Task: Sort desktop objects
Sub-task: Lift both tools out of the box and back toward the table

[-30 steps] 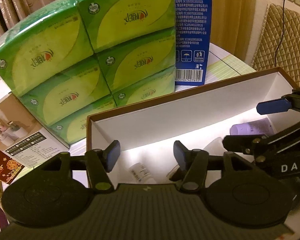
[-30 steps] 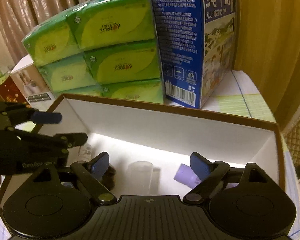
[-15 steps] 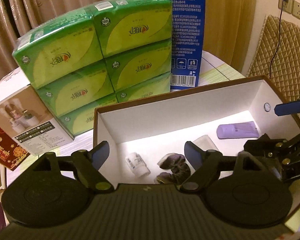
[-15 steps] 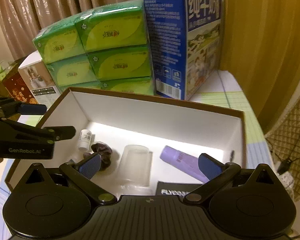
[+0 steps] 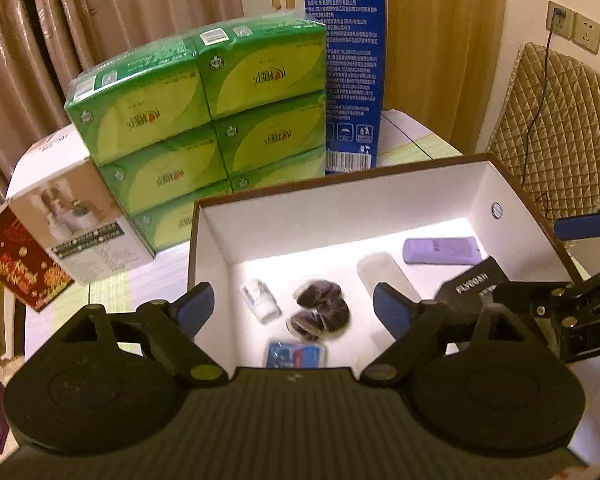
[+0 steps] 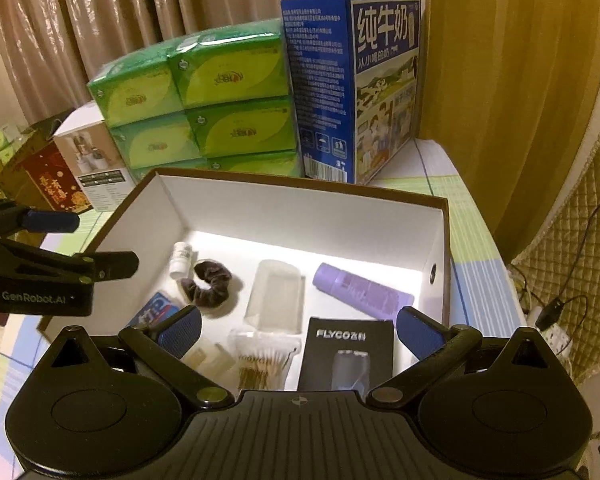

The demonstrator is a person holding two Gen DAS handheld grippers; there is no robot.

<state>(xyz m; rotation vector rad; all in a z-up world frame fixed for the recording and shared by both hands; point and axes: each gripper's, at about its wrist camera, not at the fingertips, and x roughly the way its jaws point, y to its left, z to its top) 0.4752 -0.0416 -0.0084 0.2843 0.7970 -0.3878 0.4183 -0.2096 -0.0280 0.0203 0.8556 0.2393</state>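
Both grippers have drawn back above the box [image 6: 440, 240]. The left gripper [image 5: 294, 304] is opening, empty; the right gripper [image 6: 298, 332] stands wide, empty. Items lie inside the box; sorting appears nearly complete.

The black FLYCO box [image 6: 346, 354] and the cotton swabs [image 6: 260, 360] are partly hidden behind the right gripper [image 6: 298, 332]. The blue pack [image 5: 296, 354] is half covered below the left gripper [image 5: 293, 306].
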